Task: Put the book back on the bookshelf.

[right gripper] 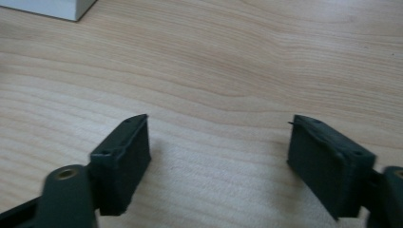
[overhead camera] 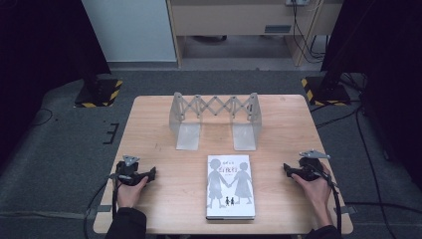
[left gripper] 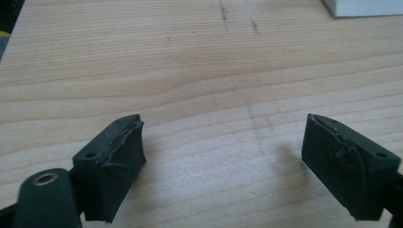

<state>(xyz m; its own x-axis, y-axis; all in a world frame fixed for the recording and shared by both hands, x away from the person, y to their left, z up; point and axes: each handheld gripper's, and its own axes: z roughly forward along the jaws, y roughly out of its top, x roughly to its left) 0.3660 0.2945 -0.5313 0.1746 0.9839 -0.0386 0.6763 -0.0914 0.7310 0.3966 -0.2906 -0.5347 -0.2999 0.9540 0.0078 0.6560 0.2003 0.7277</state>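
Plainly, we see a pale wood-grain desk carrying a flat white book with grey silhouette figures on its cover near the front edge, and behind it a grey rack with a scissor-lattice back and two flat feet, nothing standing in it. Our left tongs and right tongs, matt black with blocky rubbery pads, rest wide apart on bare wood either side of the book, holding nothing.

1. Grippers: 2, left gripper, right gripper.
2. Books: 1, book between them.
3. Racks: 1, folding rack beyond both.
4. Tables: 1, table.
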